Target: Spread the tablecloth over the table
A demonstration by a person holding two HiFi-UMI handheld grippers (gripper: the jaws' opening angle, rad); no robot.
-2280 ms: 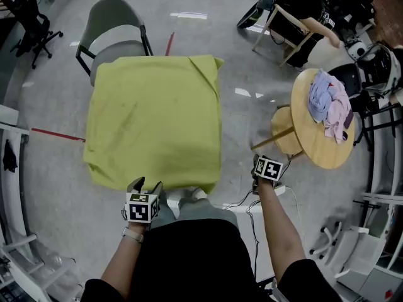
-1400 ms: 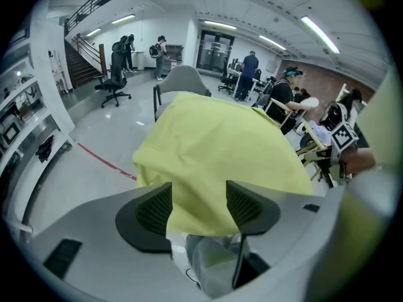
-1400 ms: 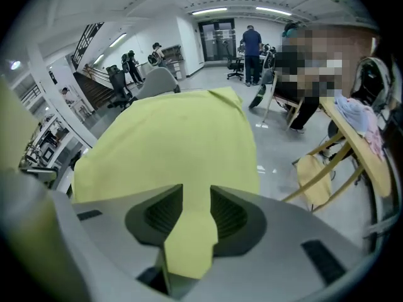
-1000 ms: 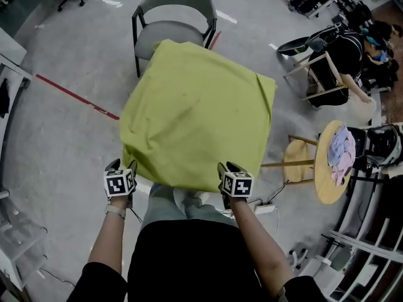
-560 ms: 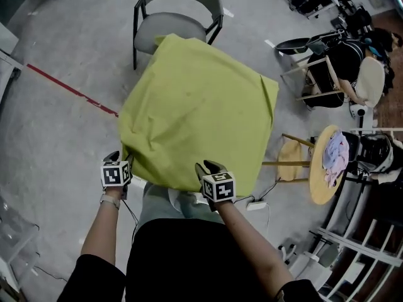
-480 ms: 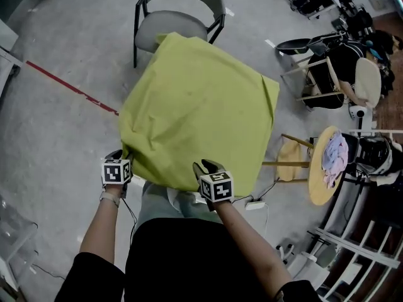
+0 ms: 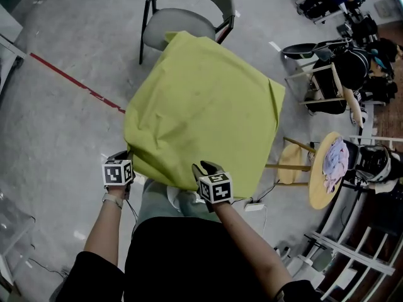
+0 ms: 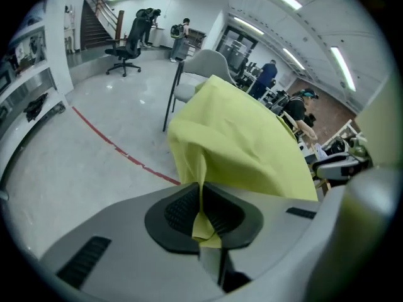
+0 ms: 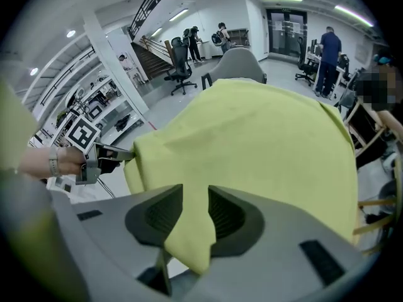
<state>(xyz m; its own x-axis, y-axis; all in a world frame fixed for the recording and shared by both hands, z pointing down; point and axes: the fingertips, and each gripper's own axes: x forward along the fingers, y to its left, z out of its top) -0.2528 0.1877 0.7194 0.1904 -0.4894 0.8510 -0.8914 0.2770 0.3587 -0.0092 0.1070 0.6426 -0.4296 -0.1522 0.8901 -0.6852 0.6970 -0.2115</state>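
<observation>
**A:** What has the left claw (image 8: 200, 216) got?

**B:** Its jaws have just been closing. They now stand almost together, with a thin corner of the yellow-green tablecloth (image 8: 245, 143) pinched between the ribbed pads.

**A:** And the right claw (image 9: 195, 214)?

**B:** Its jaws are set at a middling gap, with the pads pressing on a thicker fold of the same near hem. The tail of that fold hangs out below the jaws.

**A:** Where does the cloth lie?

**B:** It is draped over the counter and hides it completely. The near edge hangs towards the person, between the two claws. The far corner sits close to a grey chair (image 7: 189, 17).

**A:** How will it handle?

**B:** I'd say it is light and limp. It sags, bunches and creases, and won't keep any shape it is given. A pull on one side would likely drag the whole sheet across the top. The hem corners look like the best places to hold it, kept well apart so the edge runs taut. The right claw seems to be on the hem short of its corner, so that side may droop.
</observation>
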